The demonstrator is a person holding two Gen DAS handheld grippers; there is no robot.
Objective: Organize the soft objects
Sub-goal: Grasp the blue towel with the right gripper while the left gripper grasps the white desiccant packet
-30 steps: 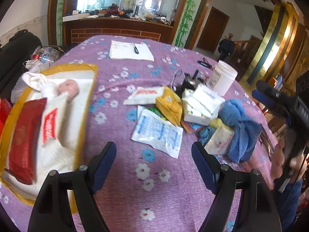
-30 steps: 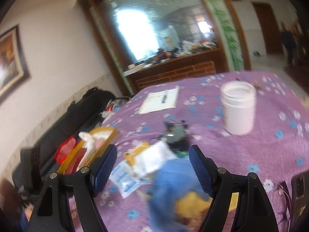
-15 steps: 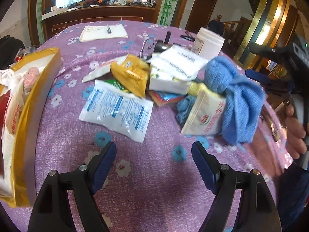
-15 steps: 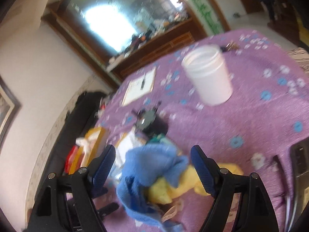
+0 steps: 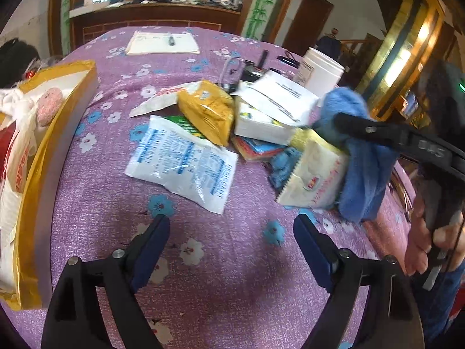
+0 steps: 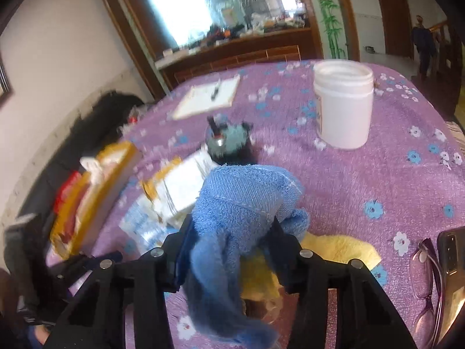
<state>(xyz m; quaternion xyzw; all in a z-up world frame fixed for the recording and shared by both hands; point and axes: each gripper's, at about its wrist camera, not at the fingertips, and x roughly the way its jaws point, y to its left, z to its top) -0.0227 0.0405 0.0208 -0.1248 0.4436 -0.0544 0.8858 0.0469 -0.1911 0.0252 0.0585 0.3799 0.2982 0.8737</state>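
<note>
Item: blue towel (image 6: 244, 200), bunched, sitting at the right end of the heap on the purple flowered surface (image 5: 232, 276), draped over a yellow cloth (image 6: 340, 247). The right tongs (image 6: 229, 250) are closing around its middle, the terry filling the gap between both pads, so the bundle is likely being gathered for lifting as one lump rather than by a corner.

Item: left tongs (image 5: 231, 244), spreading wider, nothing between the pads, hovering above bare surface just short of the heap; probably being readied for a flat packet.

Item: white printed sachet (image 5: 183, 163), lying flat nearest the left tongs, overlapped at its far edge by a yellow pouch (image 5: 209, 110).

Item: cream serrated packet (image 5: 314, 174), leaning against the towel, so it may be slipping once the towel is rising.

Item: yellow-rimmed tray (image 5: 43, 180) at the left edge, already holding soft goods; seemingly serving as the collecting place.

Item: white jar (image 6: 343, 104), standing upright, well apart.
</note>
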